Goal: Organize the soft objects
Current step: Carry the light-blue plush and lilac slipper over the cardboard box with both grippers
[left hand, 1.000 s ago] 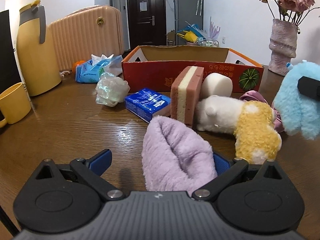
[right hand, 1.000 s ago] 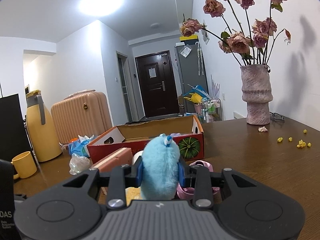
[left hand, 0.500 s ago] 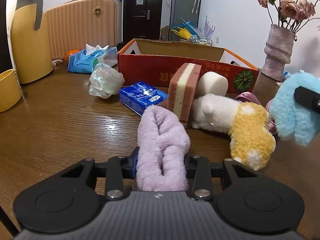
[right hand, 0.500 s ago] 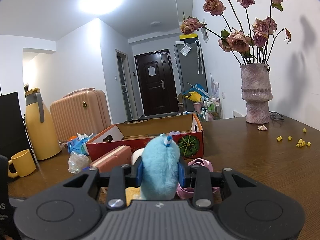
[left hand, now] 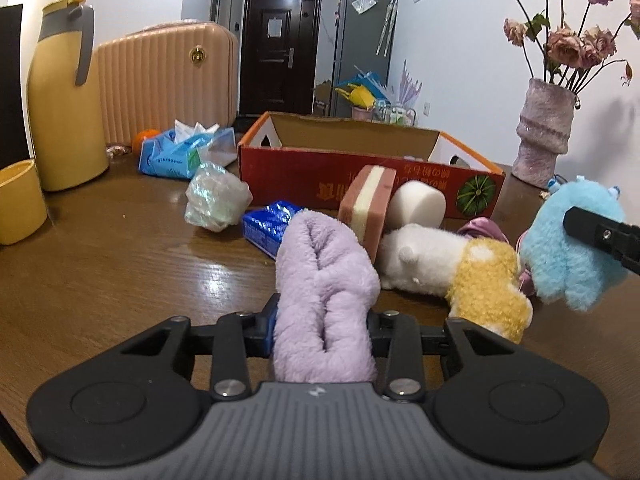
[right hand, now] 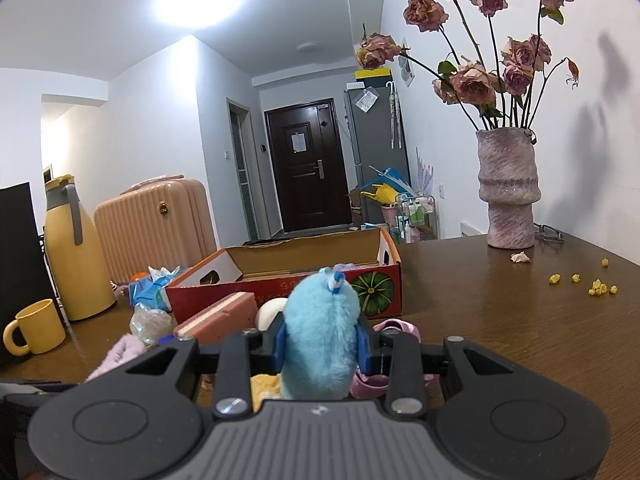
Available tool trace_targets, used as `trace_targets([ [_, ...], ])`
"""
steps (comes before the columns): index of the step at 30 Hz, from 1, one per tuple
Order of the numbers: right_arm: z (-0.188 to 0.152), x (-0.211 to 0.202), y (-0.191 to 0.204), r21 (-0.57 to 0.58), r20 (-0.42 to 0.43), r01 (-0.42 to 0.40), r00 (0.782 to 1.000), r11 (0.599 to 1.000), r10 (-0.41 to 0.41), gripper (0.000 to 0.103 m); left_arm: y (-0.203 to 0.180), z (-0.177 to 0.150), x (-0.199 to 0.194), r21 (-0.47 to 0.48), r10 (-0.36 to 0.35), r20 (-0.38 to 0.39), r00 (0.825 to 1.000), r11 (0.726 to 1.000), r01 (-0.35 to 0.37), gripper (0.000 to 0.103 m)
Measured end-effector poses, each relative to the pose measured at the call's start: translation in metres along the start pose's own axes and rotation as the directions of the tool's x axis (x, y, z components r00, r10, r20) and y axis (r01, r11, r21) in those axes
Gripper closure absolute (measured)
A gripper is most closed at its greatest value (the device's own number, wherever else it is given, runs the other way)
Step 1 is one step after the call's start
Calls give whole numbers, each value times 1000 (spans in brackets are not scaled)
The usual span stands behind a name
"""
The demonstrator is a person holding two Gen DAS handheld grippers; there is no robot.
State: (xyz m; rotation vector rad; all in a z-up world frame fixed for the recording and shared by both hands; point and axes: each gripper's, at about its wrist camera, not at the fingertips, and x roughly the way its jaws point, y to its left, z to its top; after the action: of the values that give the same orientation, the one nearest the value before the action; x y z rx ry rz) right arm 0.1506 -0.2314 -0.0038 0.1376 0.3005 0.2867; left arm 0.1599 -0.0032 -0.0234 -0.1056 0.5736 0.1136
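My left gripper (left hand: 322, 328) is shut on a fluffy lilac cloth (left hand: 324, 280) and holds it above the wooden table (left hand: 120, 272). My right gripper (right hand: 320, 344) is shut on a light-blue plush toy (right hand: 320, 332), which also shows at the right of the left wrist view (left hand: 568, 240). A white and yellow plush (left hand: 452, 268), a pink and cream sponge (left hand: 366, 208), a white foam piece (left hand: 418, 204) and a pink scrunchie (right hand: 396, 328) lie in front of the open red cardboard box (left hand: 360, 176).
A blue packet (left hand: 268, 224), a crumpled plastic wrap (left hand: 216, 200) and a blue tissue pack (left hand: 172, 156) lie left of the box. A yellow jug (left hand: 64, 96) and a yellow mug (left hand: 18, 200) stand at the far left. A vase with roses (right hand: 506, 188) stands at the right.
My left gripper closed on the lilac cloth and has lifted it off the table. My right gripper has stayed shut on the blue plush, hardly moving.
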Motion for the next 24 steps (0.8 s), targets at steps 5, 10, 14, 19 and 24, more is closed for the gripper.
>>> trace_targets([
  [5, 4, 5, 3, -15, 2, 12, 1000, 1000, -12, 71, 3, 5, -6, 1, -11, 37, 999, 1000, 11, 67],
  [10, 9, 10, 8, -34, 4, 21, 1000, 999, -21, 71, 5, 13, -10, 1, -23, 71, 997, 1000, 23, 67],
  [14, 15, 15, 14, -49, 15, 20, 1000, 999, -19, 71, 6, 21, -13, 3, -27, 103, 994, 1000, 27, 67],
  [19, 25, 22, 20, -62, 34, 17, 999, 998, -15, 71, 8, 34, -13, 1, -24, 141, 990, 1000, 24, 67],
  [24, 35, 32, 25, -69, 53, 15, 999, 998, -11, 71, 10, 49, -8, -14, -18, 165, 986, 1000, 21, 67],
])
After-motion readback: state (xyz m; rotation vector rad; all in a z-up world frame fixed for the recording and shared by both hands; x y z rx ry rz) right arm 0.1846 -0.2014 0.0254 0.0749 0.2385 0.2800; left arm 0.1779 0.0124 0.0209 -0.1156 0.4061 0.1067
